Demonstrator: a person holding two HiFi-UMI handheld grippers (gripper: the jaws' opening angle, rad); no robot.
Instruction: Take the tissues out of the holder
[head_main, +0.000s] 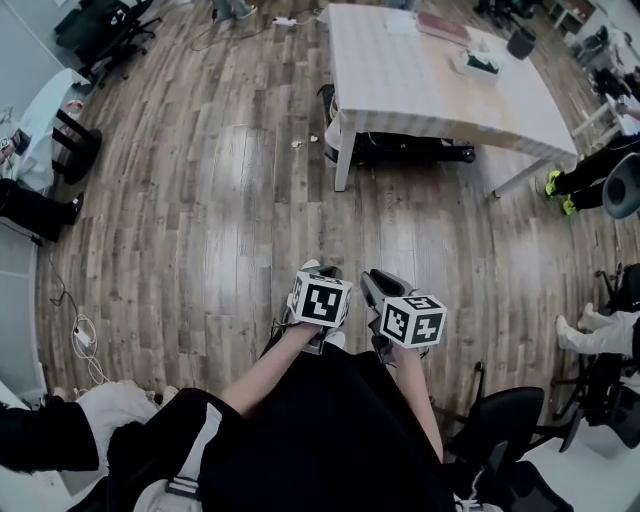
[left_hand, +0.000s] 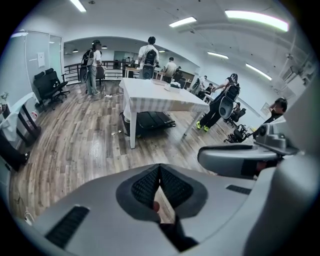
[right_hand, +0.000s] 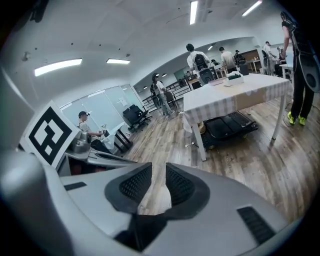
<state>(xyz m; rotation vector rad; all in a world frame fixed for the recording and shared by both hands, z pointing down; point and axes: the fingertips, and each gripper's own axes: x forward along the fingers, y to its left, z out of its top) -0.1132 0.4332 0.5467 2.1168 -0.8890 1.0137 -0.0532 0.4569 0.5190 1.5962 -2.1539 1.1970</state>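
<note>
tissues (head_main: 483, 62) sit pale in distant holder (head_main: 466, 68); left hand-held gripper (left_hand: 160, 166) closed, right hand-held gripper (right_hand: 159, 165) narrowly apart.

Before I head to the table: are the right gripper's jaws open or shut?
Slightly open, empty: the right gripper shows a narrow gap between its pads, wood floor visible through it.

Your left gripper (left_hand: 160, 166) and right gripper (right_hand: 158, 165) have matt grey plastic shells and rough gridded black pads (right_hand: 135, 184). Ahead of them lie a glossy brown wood-plank floor (head_main: 230, 200) and a pale cloth (head_main: 420, 70) over the white-legged table (head_main: 342, 160).
</note>
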